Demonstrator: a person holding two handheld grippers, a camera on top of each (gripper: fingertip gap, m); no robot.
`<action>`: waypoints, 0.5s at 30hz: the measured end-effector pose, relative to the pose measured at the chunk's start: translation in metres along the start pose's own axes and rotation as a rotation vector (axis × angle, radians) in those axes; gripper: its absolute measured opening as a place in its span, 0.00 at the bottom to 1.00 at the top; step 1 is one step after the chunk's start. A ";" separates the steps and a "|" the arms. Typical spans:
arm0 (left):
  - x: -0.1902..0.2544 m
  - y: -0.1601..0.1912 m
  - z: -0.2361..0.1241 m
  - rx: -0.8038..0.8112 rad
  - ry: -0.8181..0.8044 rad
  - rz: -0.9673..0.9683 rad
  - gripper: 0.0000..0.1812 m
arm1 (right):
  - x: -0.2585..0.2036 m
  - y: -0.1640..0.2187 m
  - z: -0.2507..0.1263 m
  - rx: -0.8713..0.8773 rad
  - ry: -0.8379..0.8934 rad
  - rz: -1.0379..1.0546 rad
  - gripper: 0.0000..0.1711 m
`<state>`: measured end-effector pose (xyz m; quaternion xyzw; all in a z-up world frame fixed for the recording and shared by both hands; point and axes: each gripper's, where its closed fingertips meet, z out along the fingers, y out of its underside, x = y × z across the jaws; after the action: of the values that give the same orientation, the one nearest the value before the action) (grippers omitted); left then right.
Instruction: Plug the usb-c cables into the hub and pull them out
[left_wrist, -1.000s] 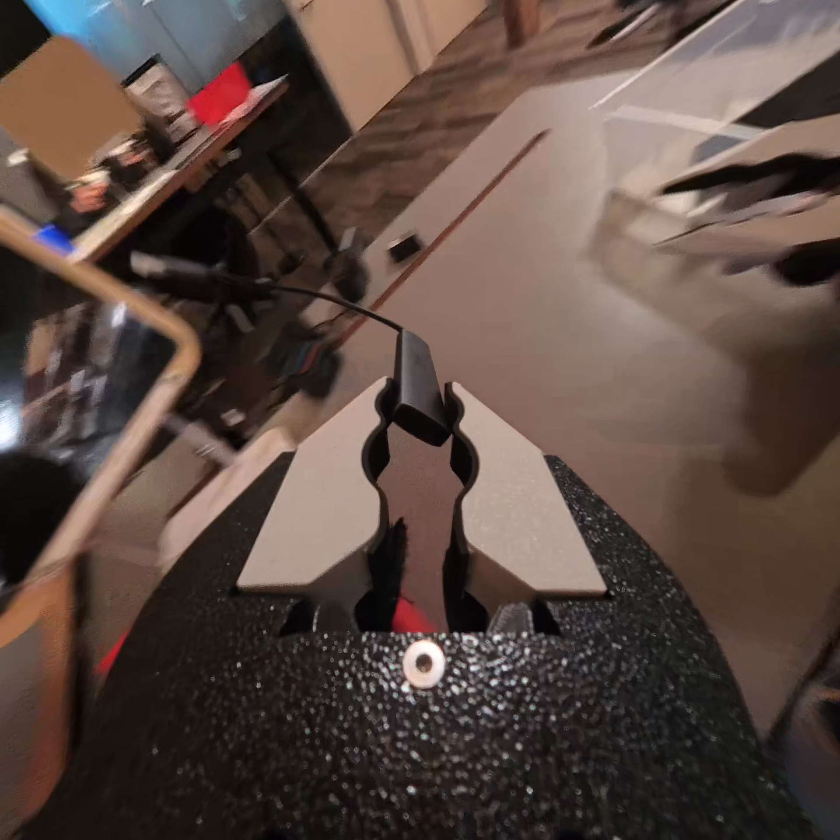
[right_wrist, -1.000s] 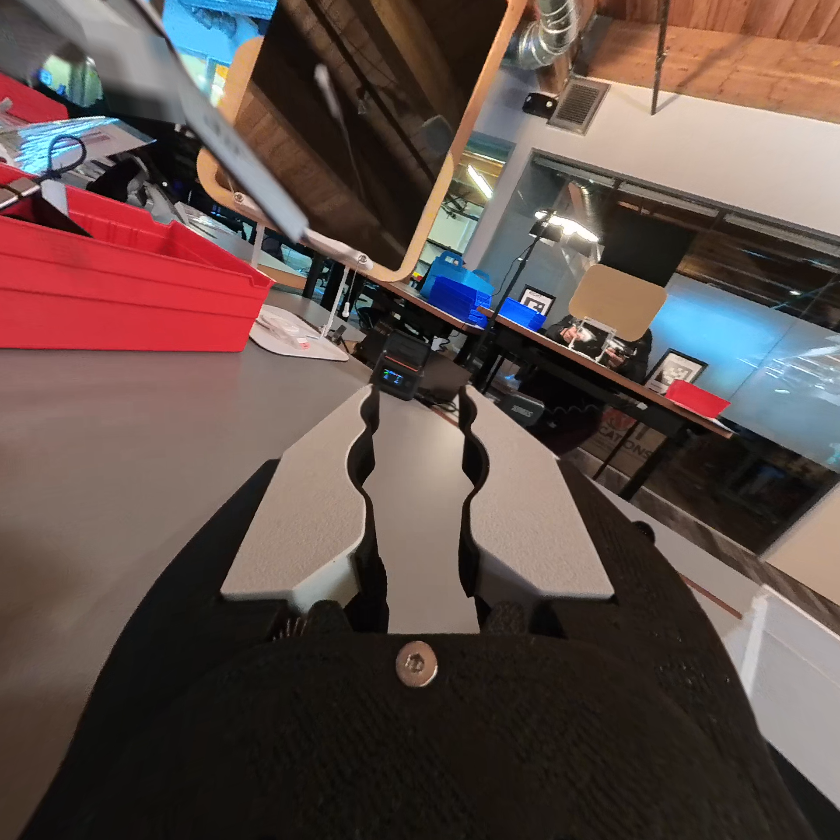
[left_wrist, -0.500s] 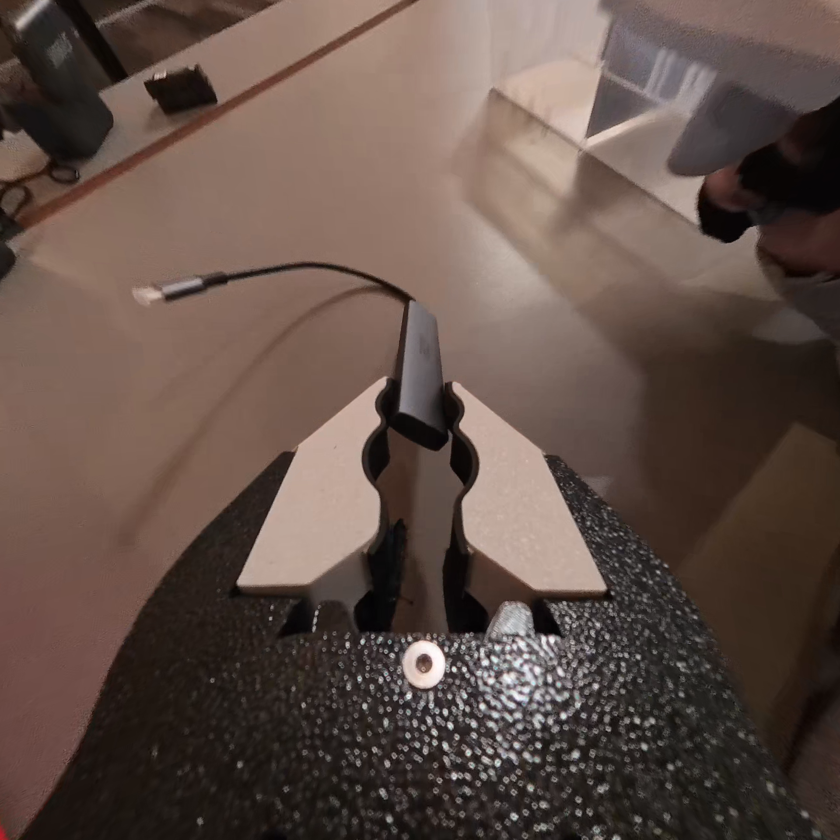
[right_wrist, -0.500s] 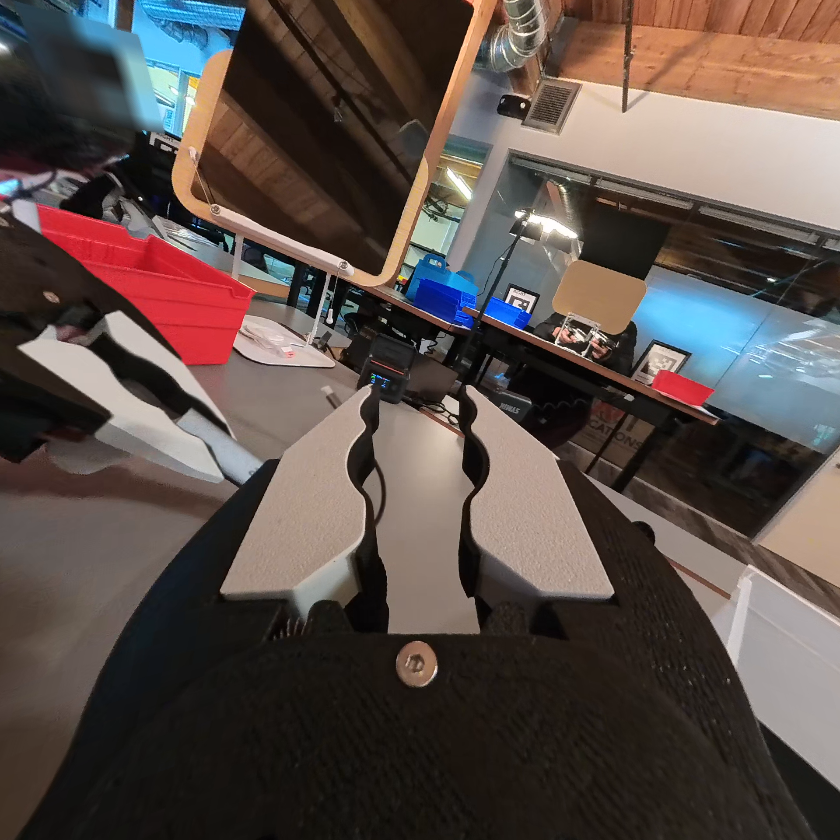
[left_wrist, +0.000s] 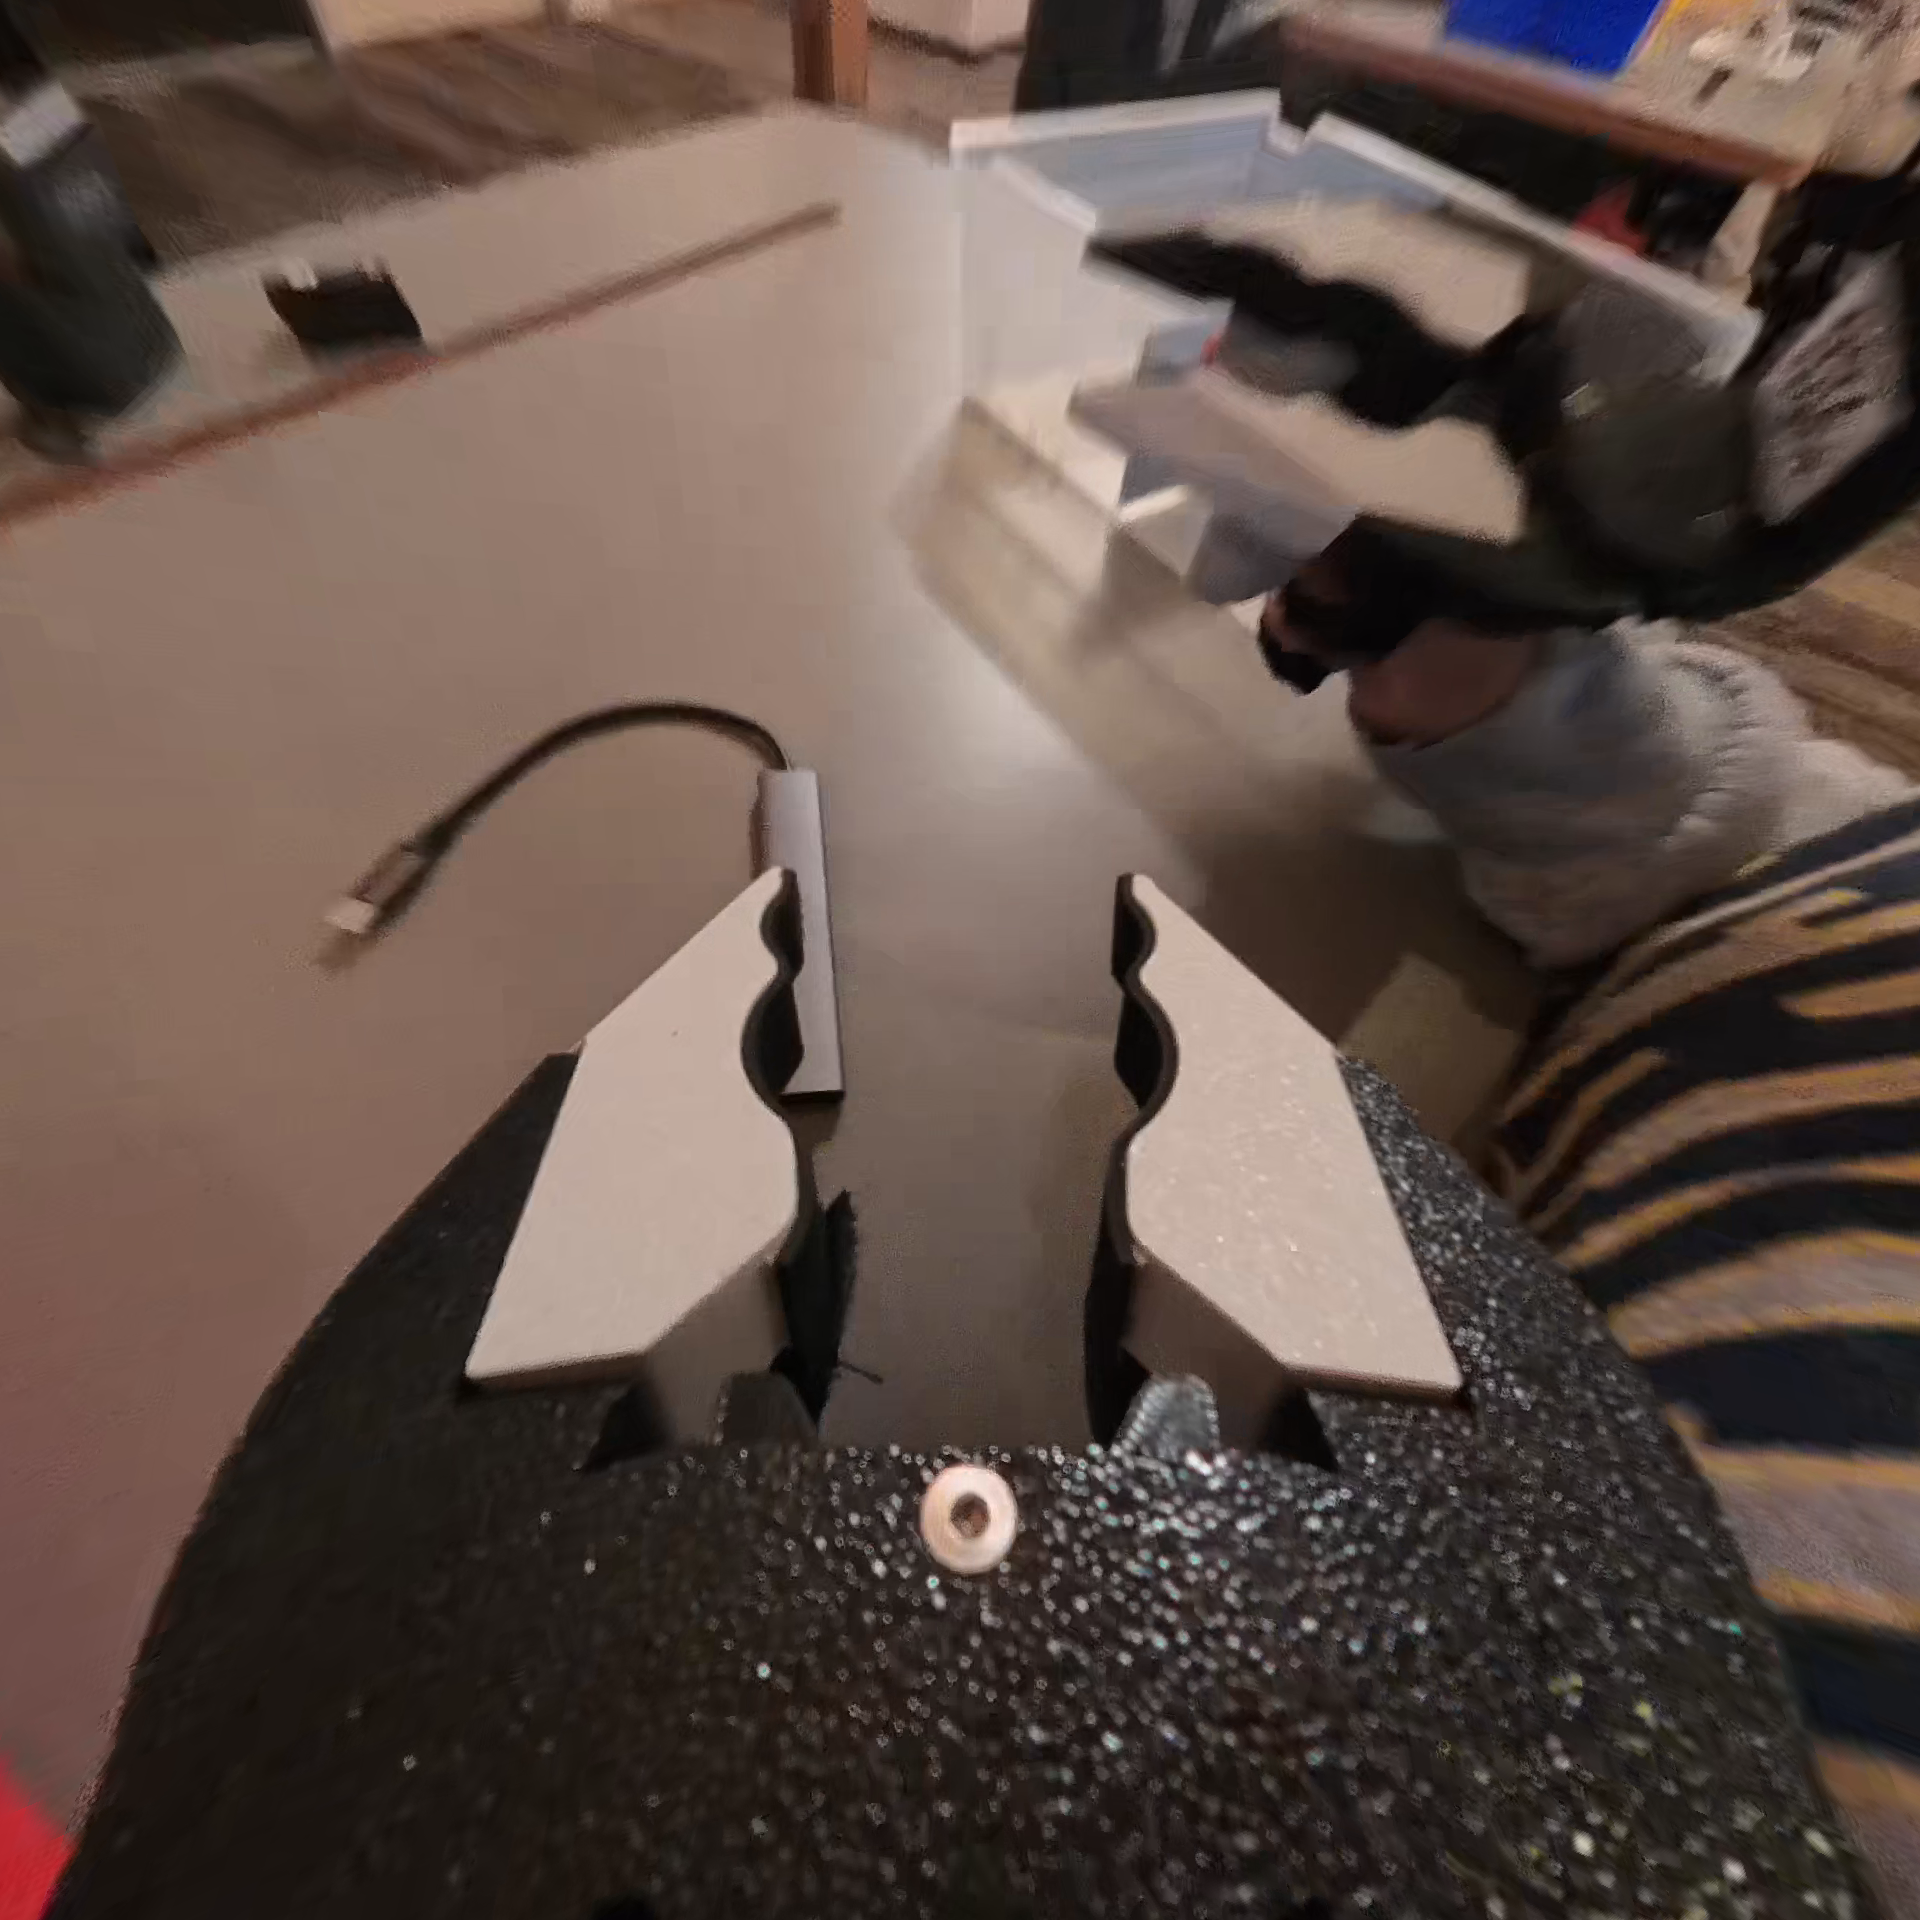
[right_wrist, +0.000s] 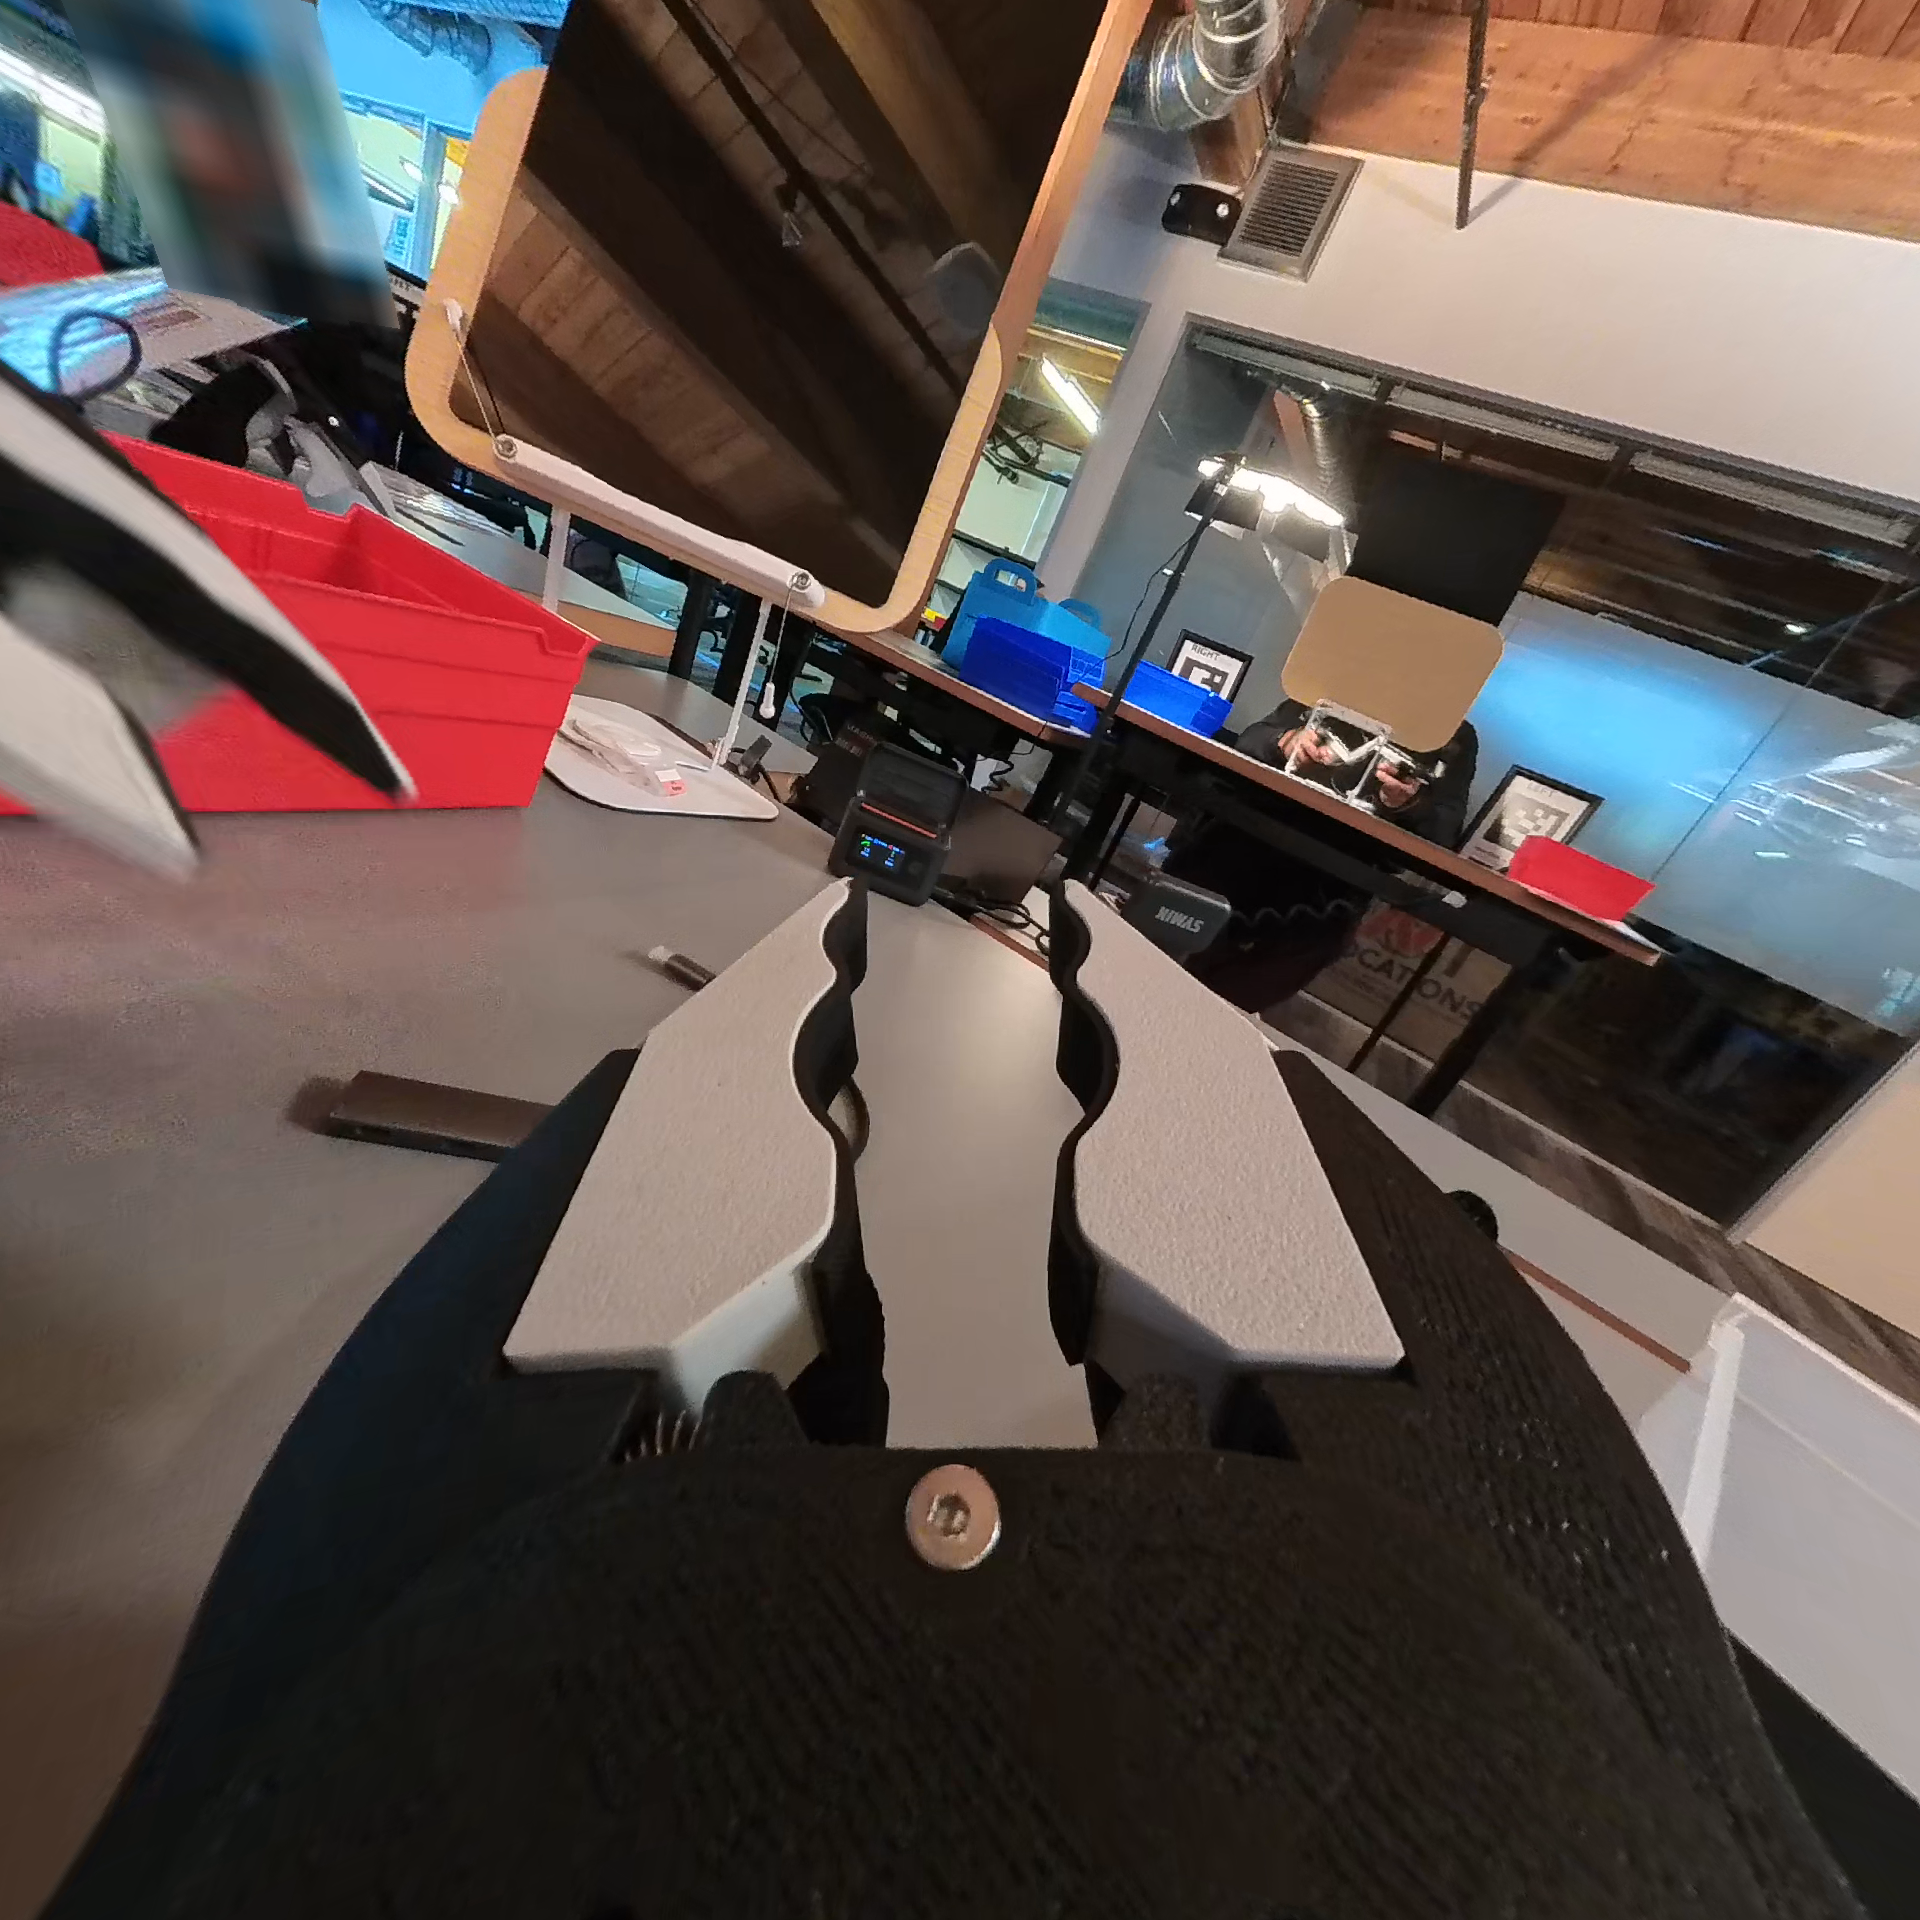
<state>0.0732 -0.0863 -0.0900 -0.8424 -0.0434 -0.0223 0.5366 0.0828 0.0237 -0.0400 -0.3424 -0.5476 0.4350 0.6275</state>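
The dark grey hub (left_wrist: 802, 914) lies flat on the grey table (left_wrist: 520, 582), just inside my left gripper's left finger. Its short black cable (left_wrist: 582, 743) curves away to the left and ends in a loose plug (left_wrist: 358, 912). My left gripper (left_wrist: 951, 883) is open and holds nothing. My right gripper (right_wrist: 956, 894) is open and empty, low over the table. In the right wrist view the hub (right_wrist: 436, 1117) lies to the left of its fingers, with the plug (right_wrist: 681, 966) farther off. The left gripper (right_wrist: 156, 675) shows blurred at that view's upper left. The right gripper (left_wrist: 1558, 468) shows blurred in the left wrist view.
A red bin (right_wrist: 416, 644), a white tray (right_wrist: 665, 769) and a small device with a screen (right_wrist: 894, 842) stand at the table's far side, under a tilted mirror (right_wrist: 727, 312). A clear plastic bin (left_wrist: 1143, 260) sits to the right. A person's grey sleeve (left_wrist: 1610, 790) reaches in. My left gripper's tips are some 15 centimetres from the loose plug (left_wrist: 358, 912).
My left gripper has brought the hub down to the table and opened, letting it go. The hub now lies flat with its cable on the table. My right gripper has barely moved.
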 end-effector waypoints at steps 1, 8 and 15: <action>0.000 -0.010 -0.019 0.033 -0.019 0.012 0.32 | 0.000 0.000 0.000 0.000 0.000 -0.001 0.20; -0.135 0.028 -0.213 -0.037 -0.830 -0.257 0.23 | 0.001 -0.005 -0.002 0.018 0.006 -0.007 0.20; -0.175 0.139 -0.288 -0.235 -1.075 -0.614 0.16 | 0.001 -0.004 -0.003 0.017 0.003 -0.002 0.20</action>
<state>-0.0853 -0.4140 -0.1086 -0.7385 -0.5440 0.2466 0.3128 0.0862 0.0237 -0.0365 -0.3370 -0.5433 0.4386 0.6316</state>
